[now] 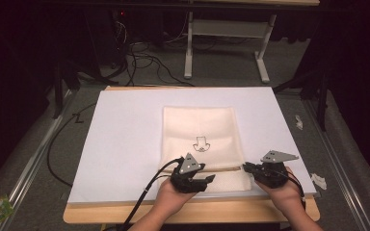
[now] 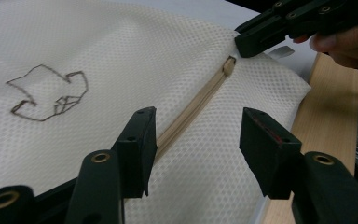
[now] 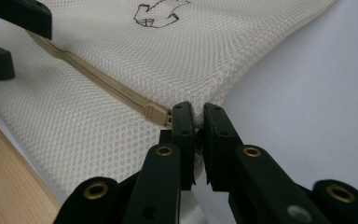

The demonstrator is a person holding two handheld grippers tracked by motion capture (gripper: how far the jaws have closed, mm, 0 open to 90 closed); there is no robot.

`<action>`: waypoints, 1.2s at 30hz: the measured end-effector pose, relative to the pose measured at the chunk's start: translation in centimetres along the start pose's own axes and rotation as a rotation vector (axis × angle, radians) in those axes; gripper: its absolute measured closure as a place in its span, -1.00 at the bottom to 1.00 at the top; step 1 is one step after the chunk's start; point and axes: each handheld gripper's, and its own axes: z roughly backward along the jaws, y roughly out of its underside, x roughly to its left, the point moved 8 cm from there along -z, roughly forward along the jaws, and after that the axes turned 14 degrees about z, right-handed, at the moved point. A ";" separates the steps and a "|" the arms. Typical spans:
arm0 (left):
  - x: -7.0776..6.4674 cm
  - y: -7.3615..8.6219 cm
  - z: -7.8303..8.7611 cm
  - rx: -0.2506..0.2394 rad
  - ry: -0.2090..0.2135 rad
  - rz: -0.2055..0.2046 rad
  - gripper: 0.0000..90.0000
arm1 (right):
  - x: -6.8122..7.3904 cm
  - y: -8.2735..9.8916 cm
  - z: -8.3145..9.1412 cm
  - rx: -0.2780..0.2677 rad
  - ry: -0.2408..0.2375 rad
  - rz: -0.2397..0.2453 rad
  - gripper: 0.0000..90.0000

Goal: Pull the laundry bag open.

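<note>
**Desk:** What sits at the centre?

**Photographer:** A cream mesh laundry bag (image 1: pixel 200 144) lies flat on a white sheet (image 1: pixel 125 139) covering the tabletop (image 1: pixel 192 212), its zipper (image 2: pixel 191 109) running across the end nearest the person, at 6 o'clock.

**Desk:** And the right gripper?

**Photographer:** The right gripper (image 3: pixel 196 122), at the bag's 4 o'clock corner, has its jaws nearly together, pinching the mesh edge just beside the zipper pull (image 3: pixel 157 114). That looks like an anchoring hold, judged to keep the fabric from sliding.

**Desk:** The left?

**Photographer:** The left gripper (image 2: pixel 196 140) hovers over the zipper line with jaws spread wide, one on each side of the tape, holding nothing. It seems lined up to close on the zipper.

**Desk:** Anything else?

**Photographer:** An outline drawing (image 1: pixel 202 143) marks the bag's middle, toward 12 o'clock from both grippers.
</note>
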 end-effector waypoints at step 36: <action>-3.8 -1.4 -7.1 -0.058 0.022 0.046 0.93 | 0.8 -1.3 0.5 -0.061 -0.022 0.033 0.89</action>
